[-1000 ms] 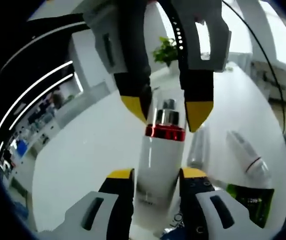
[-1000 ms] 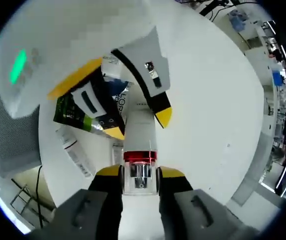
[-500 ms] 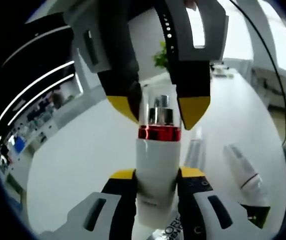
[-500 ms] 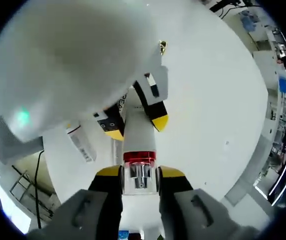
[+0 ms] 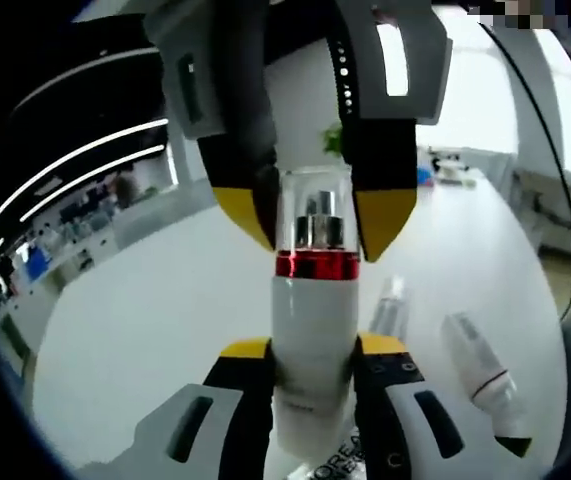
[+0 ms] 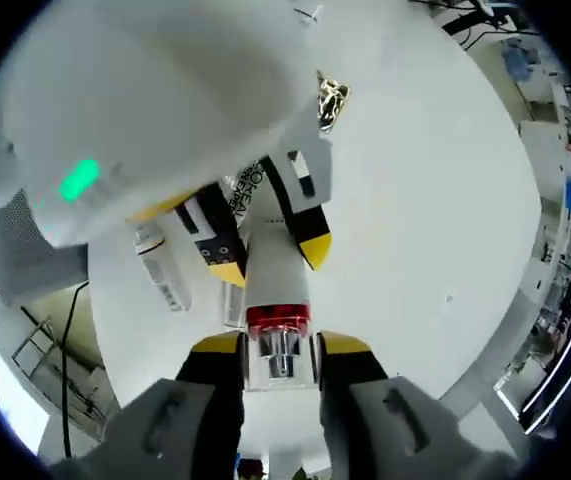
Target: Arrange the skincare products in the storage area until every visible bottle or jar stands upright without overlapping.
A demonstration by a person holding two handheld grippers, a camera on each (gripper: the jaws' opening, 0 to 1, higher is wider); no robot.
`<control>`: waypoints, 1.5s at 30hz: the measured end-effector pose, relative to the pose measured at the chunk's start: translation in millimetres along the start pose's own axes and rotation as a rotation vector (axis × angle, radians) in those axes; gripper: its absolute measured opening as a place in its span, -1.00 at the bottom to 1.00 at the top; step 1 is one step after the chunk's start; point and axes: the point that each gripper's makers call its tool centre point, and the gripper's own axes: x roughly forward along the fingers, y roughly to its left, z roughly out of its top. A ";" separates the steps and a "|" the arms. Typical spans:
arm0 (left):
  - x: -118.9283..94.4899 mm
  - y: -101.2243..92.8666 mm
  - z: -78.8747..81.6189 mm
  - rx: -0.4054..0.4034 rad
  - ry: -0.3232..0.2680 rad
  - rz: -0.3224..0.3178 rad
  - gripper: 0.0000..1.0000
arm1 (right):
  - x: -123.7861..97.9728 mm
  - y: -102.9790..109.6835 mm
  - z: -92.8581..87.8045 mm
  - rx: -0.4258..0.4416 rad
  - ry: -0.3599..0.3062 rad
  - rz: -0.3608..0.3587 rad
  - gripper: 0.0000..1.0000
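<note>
— What have you got?

— A white pump bottle (image 5: pixel 312 345) with a red collar and a clear cap, and both my claws are on it. My left claw (image 5: pixel 312 352) is closed on the white body, low down. My right claw (image 6: pixel 281 348) is pinched on the clear cap just past the red band. In the left gripper view the right claw comes in from above with its yellow tips on either side of the cap.

— Is it standing?

— Not that I can see. Its base is hidden behind my left jaws, so I can't say whether it touches the white surface (image 5: pixel 165 320). I judge it is carried between the two claws, lined up along both of them.

— What else is around it?

— Just beyond my left claw, to its right, a small clear bottle (image 5: pixel 390 310) and a white tube with a red stripe (image 5: pixel 477 362) lie flat on the surface. Something with dark printed lettering (image 5: pixel 337 464) sits right under the left jaws, partly covered. In the right gripper view a white labelled tube (image 6: pixel 159 272) lies beside the left claw.

— So which step is this?

— Righting the pump bottle, I'd say. Next I need to bring its base square onto a bare patch away from the lying tubes, feel it settle, then ease off the cap first and the body last. Let go unevenly and it could tip onto the others. The lying pieces remain to be stood up.
</note>
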 end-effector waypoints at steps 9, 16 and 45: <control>-0.3 1.6 0.7 -0.015 -0.015 0.022 -0.49 | -2.4 -4.3 4.1 0.049 -0.092 -0.027 -0.40; -0.6 -1.3 0.6 -0.005 -0.016 0.020 -0.50 | -6.1 -12.8 3.7 0.116 -0.181 -0.065 -0.15; -0.6 -2.9 -6.7 -0.038 0.001 0.012 -0.51 | 6.3 -3.6 -30.2 1.502 -1.342 0.090 -0.43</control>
